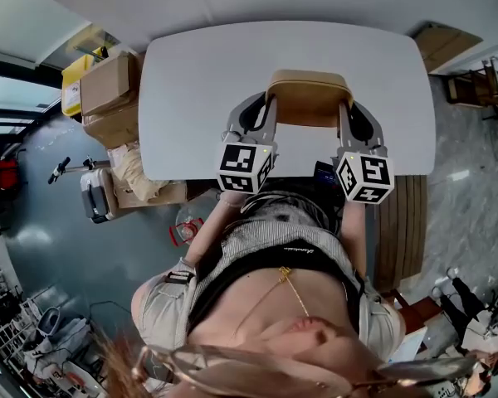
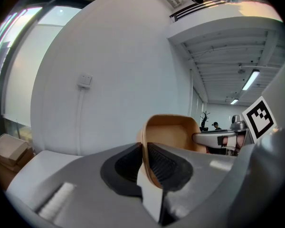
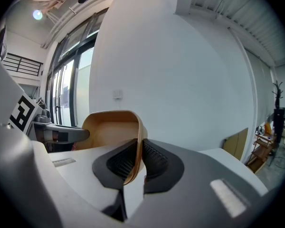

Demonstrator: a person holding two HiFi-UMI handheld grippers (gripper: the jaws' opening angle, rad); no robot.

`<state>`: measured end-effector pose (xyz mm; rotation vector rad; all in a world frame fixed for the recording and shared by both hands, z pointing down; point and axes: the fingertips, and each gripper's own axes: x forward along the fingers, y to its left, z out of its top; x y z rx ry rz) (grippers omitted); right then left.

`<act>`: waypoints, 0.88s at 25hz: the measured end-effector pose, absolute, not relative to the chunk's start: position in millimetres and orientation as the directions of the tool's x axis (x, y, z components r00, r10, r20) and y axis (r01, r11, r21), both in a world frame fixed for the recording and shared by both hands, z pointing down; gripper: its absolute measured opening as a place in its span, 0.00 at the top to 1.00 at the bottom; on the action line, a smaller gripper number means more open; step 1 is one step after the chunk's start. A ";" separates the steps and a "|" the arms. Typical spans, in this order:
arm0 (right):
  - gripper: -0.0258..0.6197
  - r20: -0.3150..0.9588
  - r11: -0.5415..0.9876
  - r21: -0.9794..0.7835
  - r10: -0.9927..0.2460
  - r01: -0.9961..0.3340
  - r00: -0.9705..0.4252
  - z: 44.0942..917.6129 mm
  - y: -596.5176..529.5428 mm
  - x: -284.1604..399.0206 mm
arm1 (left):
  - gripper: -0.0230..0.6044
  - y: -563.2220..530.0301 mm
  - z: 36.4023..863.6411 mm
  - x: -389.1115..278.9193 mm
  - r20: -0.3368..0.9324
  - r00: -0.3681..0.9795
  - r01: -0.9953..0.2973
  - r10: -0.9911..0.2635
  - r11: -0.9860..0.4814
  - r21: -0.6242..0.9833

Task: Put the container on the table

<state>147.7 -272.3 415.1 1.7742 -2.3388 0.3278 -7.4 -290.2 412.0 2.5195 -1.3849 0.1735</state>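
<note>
A tan, rounded-rectangular container [image 1: 308,98] is held between both grippers over the near edge of the white table [image 1: 199,81]. My left gripper [image 1: 268,110] is shut on its left wall, and in the left gripper view the container [image 2: 173,133] wall runs between the dark pads [image 2: 164,166]. My right gripper [image 1: 346,110] is shut on the right wall. In the right gripper view the container [image 3: 111,127] rim sits clamped between the pads [image 3: 152,161]. Whether its bottom touches the table is hidden.
Cardboard boxes [image 1: 108,85] and a yellow item [image 1: 73,77] stand on the floor left of the table. A wooden board [image 1: 441,44] lies at the table's far right corner. A slatted bench [image 1: 402,222] sits to my right. The floor is blue-grey.
</note>
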 end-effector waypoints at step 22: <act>0.88 0.292 0.298 -0.087 -0.905 -0.951 -0.310 425.8 -281.7 152.8 | 0.91 -294.1 420.9 -2.9 0.260 0.484 -0.875 -0.836 -0.459 0.154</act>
